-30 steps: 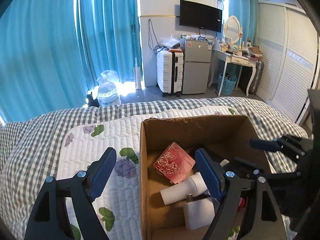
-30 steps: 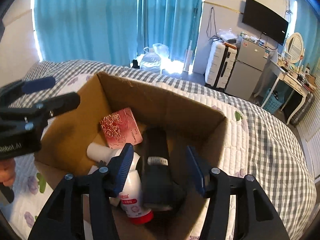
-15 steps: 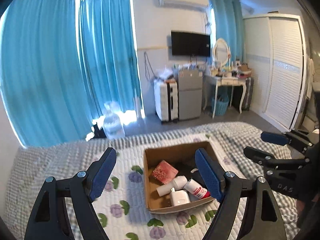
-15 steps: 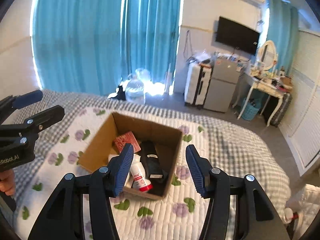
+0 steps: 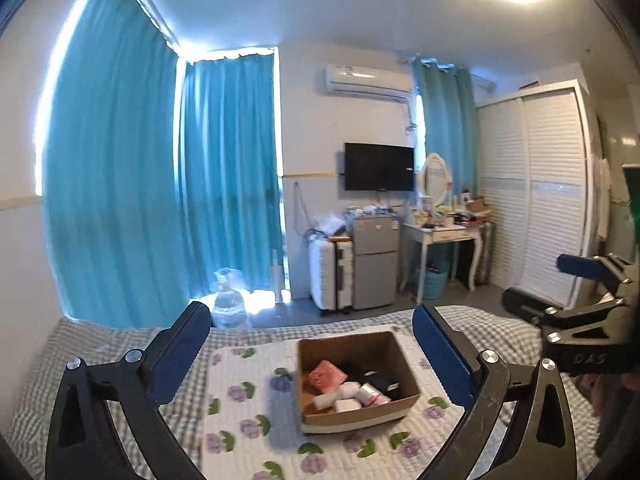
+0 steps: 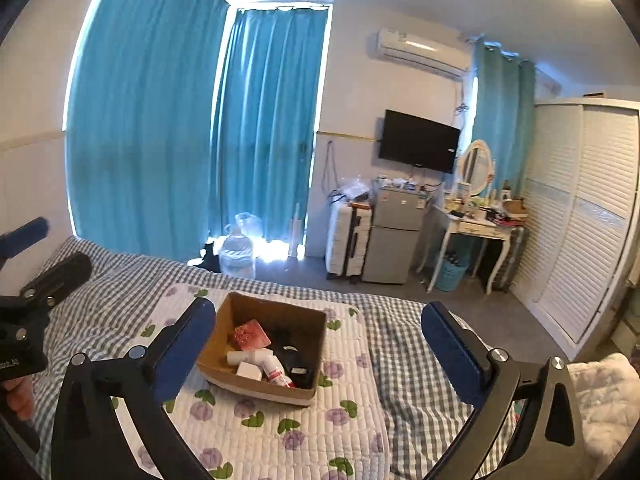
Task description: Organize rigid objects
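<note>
A brown cardboard box [image 5: 404, 362] [image 6: 316, 320] sits on a floral quilt on the bed. It holds a pink patterned box [image 5: 326, 375] [image 6: 250, 334], white bottles [image 5: 340, 394] [image 6: 250, 357], a red-and-white tube [image 6: 274, 372] and a black object [image 5: 380, 380] [image 6: 294, 358]. My left gripper [image 5: 312, 354] is open and empty, held high and well back from the box. My right gripper [image 6: 316, 340] is open and empty, also raised far from the box. Each gripper shows at the edge of the other's view.
The floral quilt [image 6: 280, 432] lies over a grey checked bedspread [image 6: 416, 360]. Beyond the bed stand blue curtains, a water jug [image 6: 238, 256], a white suitcase [image 5: 330, 276], a small fridge [image 5: 374, 260], a dressing table [image 5: 444, 236] and a white wardrobe [image 5: 532, 196].
Both grippers have pulled up and back from just above the box, so the box now looks small and far below. Both stay open and empty.
</note>
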The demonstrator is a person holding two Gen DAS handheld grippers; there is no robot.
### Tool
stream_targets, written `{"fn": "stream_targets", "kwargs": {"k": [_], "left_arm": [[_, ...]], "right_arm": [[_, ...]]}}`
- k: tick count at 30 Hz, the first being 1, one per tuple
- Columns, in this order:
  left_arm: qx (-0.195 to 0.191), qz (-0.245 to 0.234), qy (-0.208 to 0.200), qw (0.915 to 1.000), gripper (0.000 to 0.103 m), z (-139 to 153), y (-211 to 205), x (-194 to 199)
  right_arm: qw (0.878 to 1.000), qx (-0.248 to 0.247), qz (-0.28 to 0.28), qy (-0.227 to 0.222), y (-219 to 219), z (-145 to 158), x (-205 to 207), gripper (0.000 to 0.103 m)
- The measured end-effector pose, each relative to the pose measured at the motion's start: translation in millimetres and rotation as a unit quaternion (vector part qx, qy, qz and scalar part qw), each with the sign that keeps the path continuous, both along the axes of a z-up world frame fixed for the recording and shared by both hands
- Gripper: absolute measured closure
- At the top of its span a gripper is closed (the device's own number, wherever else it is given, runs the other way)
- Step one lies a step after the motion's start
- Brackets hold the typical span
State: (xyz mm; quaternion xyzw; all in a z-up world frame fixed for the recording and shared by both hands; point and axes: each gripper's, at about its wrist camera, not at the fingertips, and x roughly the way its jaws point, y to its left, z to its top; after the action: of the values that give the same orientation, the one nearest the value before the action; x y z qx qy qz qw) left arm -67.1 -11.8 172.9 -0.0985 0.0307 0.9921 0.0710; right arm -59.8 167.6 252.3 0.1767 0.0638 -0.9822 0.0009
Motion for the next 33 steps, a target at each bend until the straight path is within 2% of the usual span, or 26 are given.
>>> {"fn": "stream_targets", "kwargs": {"k": [4,11,16,20,22,25,33], "left_arm": [[-0.023,0.026,0.015,0.9993,0.000,-14.7,-3.1,10.7],[-0.003,0.041,0.004,0.9991,0.000,-59.6,-9.6,-5.7],[0.009,0.047,0.007,0.9988,0.000,-117.0,-6.0,-15.1],[-0.012,0.053,-0.006,0.9985,0.000,-157.9,1.8,-23.3],[0.005,0.046,-0.018,0.9988,0.000,-170.7,0.1,-27.3],[0.016,0.039,-0.039,0.9983,0.000,-179.9,-0.7,-32.5],[-0.005,0.065,-0.036,0.9972,0.000,-188.1,-0.8,-32.9]], "right_arm": [[1.000,-0.006,0.010,0.020,-3.6,-8.4,21.2,0.000],[0.997,-0.040,0.043,0.054,-5.9,-50.8,12.5,0.000],[0.997,-0.020,0.025,0.073,-6.5,-106.3,-6.0,0.000],[0.998,-0.028,0.011,0.055,3.9,-154.4,-18.7,0.000],[0.999,-0.025,-0.001,0.045,8.4,-174.2,-23.5,0.000],[0.999,-0.029,-0.007,0.025,13.1,-190.1,-31.5,0.000],[0.999,-0.037,-0.015,0.015,20.4,-197.7,-32.5,0.000]]}}
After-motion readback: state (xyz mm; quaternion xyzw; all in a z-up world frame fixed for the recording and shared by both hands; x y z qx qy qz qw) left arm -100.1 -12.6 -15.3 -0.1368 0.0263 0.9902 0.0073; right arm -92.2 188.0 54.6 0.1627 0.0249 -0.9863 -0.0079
